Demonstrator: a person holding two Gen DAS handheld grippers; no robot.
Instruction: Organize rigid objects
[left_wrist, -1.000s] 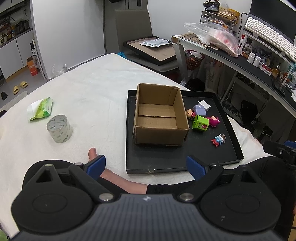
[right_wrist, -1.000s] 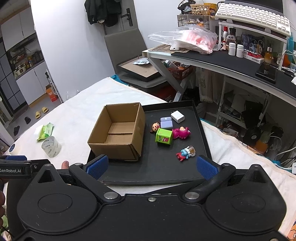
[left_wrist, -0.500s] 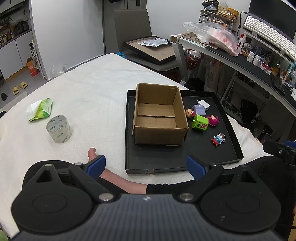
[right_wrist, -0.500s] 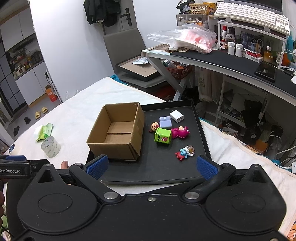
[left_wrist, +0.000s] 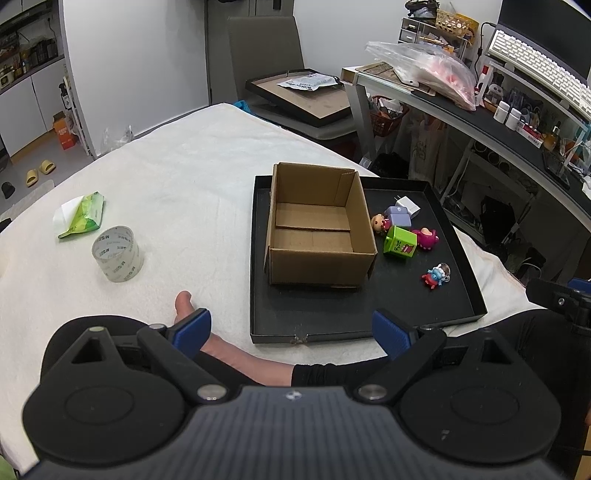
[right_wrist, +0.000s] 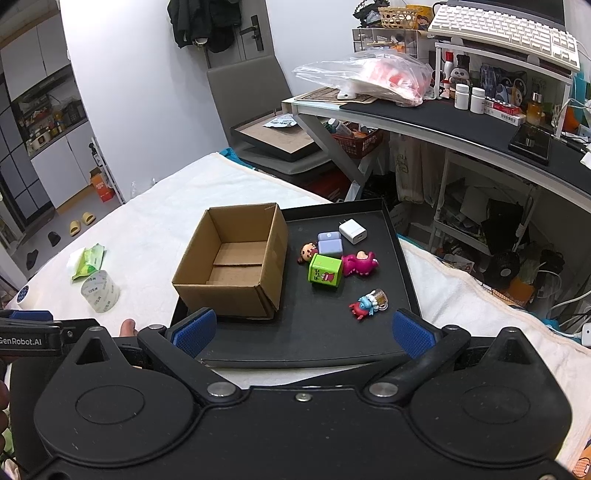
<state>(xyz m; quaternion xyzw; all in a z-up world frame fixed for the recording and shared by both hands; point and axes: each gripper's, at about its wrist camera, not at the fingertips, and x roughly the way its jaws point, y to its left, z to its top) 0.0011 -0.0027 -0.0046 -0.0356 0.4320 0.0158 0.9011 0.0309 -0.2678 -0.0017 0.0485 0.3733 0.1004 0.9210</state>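
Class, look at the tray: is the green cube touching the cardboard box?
Apart. The right wrist view shows bare black tray floor between the green cube and the cardboard box.

At the left edge of the right wrist view, the black body of the other gripper (right_wrist: 26, 334) bears white lettering that reads "GenRobot.AI". In the left wrist view, left of centre, the roll of clear tape (left_wrist: 117, 253) carries repeated grey print, too small to make out with certainty. The green box (right_wrist: 324, 270) on the black tray has printed marks that cannot be read.
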